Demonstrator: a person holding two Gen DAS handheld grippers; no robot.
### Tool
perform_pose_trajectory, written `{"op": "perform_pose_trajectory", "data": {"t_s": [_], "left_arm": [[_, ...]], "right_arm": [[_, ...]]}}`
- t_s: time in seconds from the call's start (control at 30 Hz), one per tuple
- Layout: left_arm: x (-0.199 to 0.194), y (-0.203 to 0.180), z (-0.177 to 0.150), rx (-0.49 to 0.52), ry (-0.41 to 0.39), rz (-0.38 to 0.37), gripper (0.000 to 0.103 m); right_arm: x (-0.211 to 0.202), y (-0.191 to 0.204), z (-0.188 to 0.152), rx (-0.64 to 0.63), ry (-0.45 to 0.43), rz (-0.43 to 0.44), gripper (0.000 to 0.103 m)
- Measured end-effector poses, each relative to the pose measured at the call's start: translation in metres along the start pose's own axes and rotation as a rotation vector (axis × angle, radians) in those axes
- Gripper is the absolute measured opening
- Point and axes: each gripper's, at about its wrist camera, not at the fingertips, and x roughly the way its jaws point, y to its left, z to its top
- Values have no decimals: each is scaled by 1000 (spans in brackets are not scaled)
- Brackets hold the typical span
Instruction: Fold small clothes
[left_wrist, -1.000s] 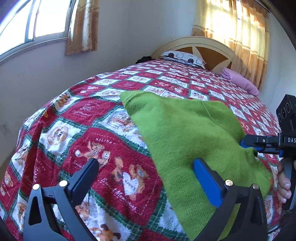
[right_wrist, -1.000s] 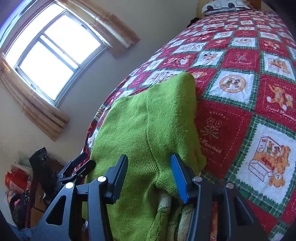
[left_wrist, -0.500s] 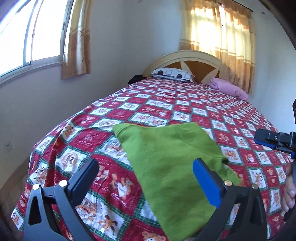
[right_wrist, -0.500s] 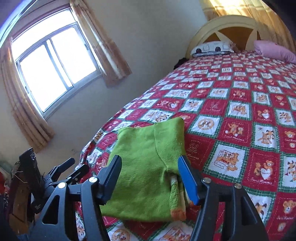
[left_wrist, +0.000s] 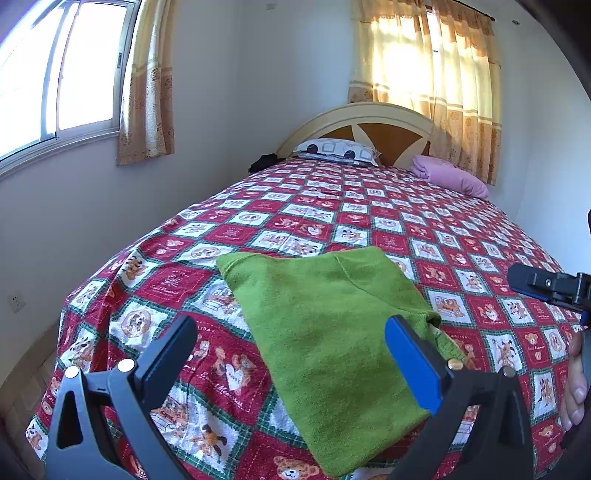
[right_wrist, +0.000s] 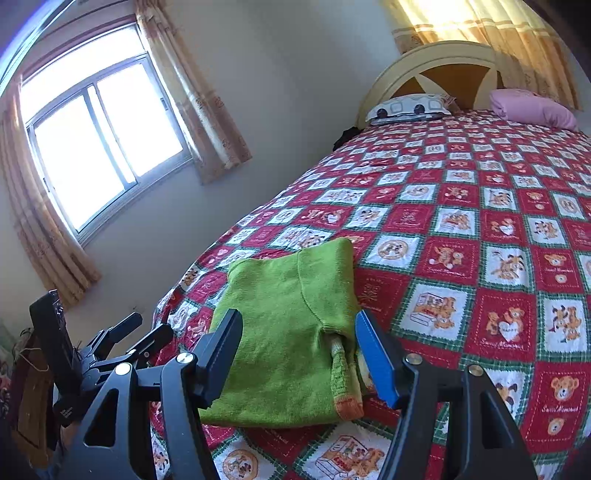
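Observation:
A green knitted sweater (left_wrist: 325, 332) lies folded flat on the red patterned bedspread (left_wrist: 369, 221) near the foot of the bed. It also shows in the right wrist view (right_wrist: 284, 332), with an orange-trimmed cuff (right_wrist: 345, 391) sticking out at its near right edge. My left gripper (left_wrist: 291, 354) is open and empty, held above and in front of the sweater. My right gripper (right_wrist: 299, 350) is open and empty, also raised above it. The right gripper shows at the right edge of the left wrist view (left_wrist: 546, 286), and the left gripper at the lower left of the right wrist view (right_wrist: 122, 343).
A patterned pillow (left_wrist: 338, 149) and a pink pillow (left_wrist: 448, 175) lie by the headboard (left_wrist: 369, 122). A wall with a window (right_wrist: 103, 140) and curtains runs along the bed's left side. The bed's foot edge is just below the sweater.
Both grippers have pulled up and back from the sweater, which now lies free and looks smaller. Both stay open.

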Motion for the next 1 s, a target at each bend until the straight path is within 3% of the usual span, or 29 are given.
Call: {"op": "perform_pose_trajectory", "data": {"t_s": [1.0], "left_arm": [[0,-6,-3,12,6,-2,103]], "right_arm": [[-4,8,-9,12,-7,1,65]]}}
